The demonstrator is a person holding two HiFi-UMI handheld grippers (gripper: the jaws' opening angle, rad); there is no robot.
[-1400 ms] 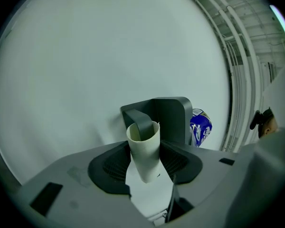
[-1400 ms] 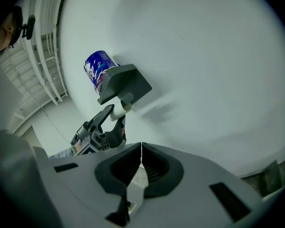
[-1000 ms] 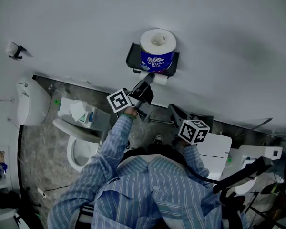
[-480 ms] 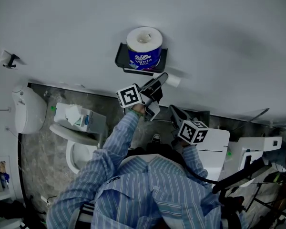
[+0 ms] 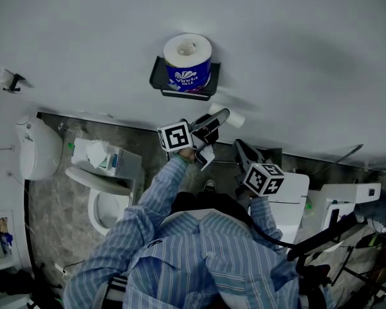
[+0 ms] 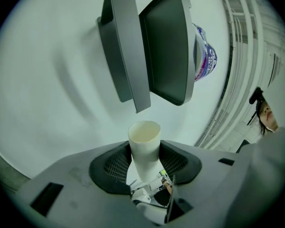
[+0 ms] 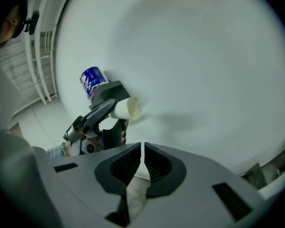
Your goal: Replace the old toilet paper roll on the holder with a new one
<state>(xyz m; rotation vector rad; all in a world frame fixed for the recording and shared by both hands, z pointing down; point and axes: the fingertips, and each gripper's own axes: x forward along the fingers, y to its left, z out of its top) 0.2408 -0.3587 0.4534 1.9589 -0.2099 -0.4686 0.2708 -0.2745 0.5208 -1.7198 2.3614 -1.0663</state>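
Observation:
A dark wall holder carries a new roll in a blue wrapper, upright on its top shelf. My left gripper is shut on an empty cardboard tube, below and to the right of the holder and apart from it. In the left gripper view the tube stands between the pads, with the holder ahead. My right gripper is shut on nothing, lower and to the right. The right gripper view shows its jaws together, and beyond them the tube and the blue-wrapped roll.
A toilet with a tissue box on its tank stands at the lower left. A white container hangs left of it and a small hook sits on the wall. A white cabinet is at the right.
My left gripper has carried the cardboard tube out from under the holder, to the right and away from it. The right gripper has shifted slightly and stays shut.

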